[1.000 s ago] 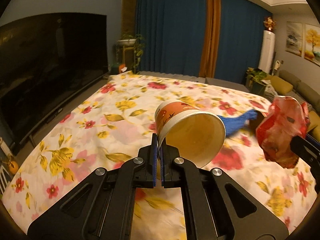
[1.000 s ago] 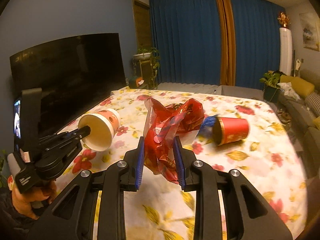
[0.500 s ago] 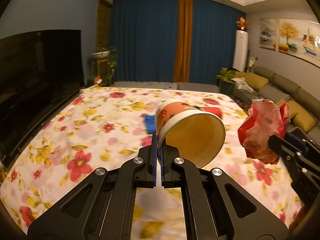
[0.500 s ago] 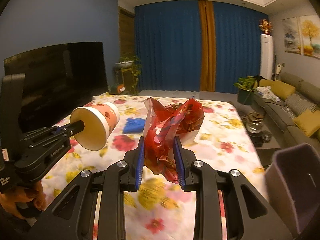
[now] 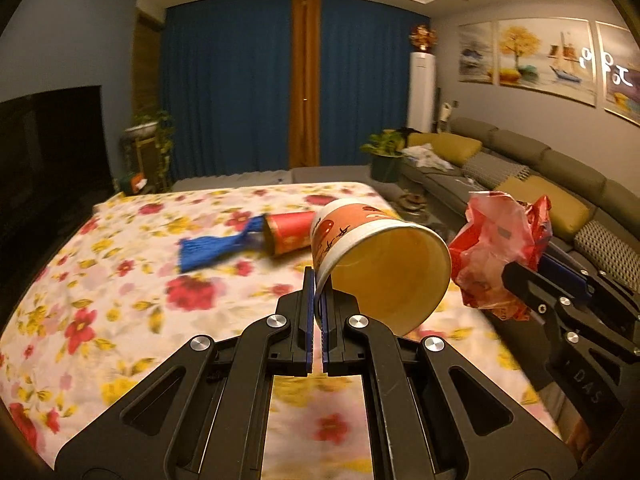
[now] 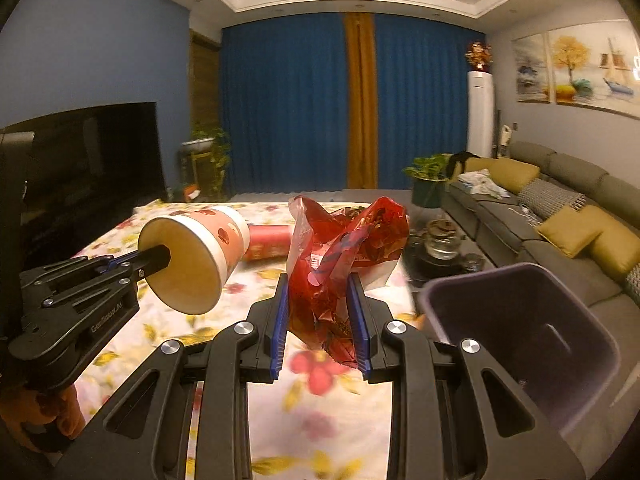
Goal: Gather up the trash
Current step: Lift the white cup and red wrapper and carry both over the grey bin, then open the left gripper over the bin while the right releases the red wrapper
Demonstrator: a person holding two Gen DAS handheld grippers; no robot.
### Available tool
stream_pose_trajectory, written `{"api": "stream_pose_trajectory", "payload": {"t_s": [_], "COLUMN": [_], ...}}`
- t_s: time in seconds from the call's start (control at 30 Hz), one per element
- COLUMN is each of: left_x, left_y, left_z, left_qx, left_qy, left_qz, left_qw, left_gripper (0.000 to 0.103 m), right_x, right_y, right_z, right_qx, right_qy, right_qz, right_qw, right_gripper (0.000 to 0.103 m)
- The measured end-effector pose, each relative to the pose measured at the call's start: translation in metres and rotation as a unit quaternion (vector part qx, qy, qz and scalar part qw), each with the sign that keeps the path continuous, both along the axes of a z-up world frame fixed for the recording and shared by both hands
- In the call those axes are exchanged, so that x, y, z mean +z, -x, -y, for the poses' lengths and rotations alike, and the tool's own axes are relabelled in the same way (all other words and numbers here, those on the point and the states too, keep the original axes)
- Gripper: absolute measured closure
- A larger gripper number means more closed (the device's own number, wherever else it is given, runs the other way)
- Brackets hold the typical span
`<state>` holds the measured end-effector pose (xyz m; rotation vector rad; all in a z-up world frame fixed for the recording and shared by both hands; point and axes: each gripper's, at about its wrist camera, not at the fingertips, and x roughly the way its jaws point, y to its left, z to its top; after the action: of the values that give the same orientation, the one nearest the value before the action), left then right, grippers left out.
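My left gripper point(image 5: 317, 292) is shut on the rim of a paper cup point(image 5: 380, 260) with an orange-red pattern, held on its side above the floral cloth. The same cup point(image 6: 196, 256) shows at the left of the right wrist view, pinched by the left gripper point(image 6: 154, 260). My right gripper point(image 6: 318, 312) is shut on a crumpled red plastic bag point(image 6: 340, 248), which also appears at the right in the left wrist view as the bag point(image 5: 496, 256). A purple bin point(image 6: 520, 340) stands open just right of the right gripper.
A red cup point(image 5: 286, 232) and a blue fringed scrap point(image 5: 212, 250) lie on the floral table point(image 5: 100, 300). A sofa point(image 6: 560, 220) runs along the right, with a low table of glassware point(image 6: 440, 244) before it. A dark TV point(image 6: 80, 152) stands at the left.
Both grippers have swung right across the table with the cup and the bag still held. The purple bin has come into the right wrist view and grown larger.
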<state>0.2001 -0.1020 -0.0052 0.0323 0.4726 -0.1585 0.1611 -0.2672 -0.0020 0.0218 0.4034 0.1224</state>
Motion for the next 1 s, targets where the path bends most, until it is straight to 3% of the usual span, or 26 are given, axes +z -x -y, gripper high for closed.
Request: {"api": "stream_pose_trajectory", "payload": {"t_s": [0.57,1.0], "left_x": [-0.009,-0.03], "left_y": [-0.007,-0.024], "left_z": [0.144,0.196], "left_qx": [-0.125,-0.173], "left_qy": [0.009,0.02], "left_qz": [0.0,-0.012], "left_qw": [0.9921,0.9847], "left_gripper": [0.101,0.101], "right_x": [-0.018,-0.029], "right_y": [0.029,0.024], "right_z": [0.136,0.156], "right_qx": [-0.152,-0.179], "right_qy": [0.002,-0.001], "right_qz": [0.018,0.03], "right_qw": [0.988,0.983], "right_gripper": [0.072,0.067]}}
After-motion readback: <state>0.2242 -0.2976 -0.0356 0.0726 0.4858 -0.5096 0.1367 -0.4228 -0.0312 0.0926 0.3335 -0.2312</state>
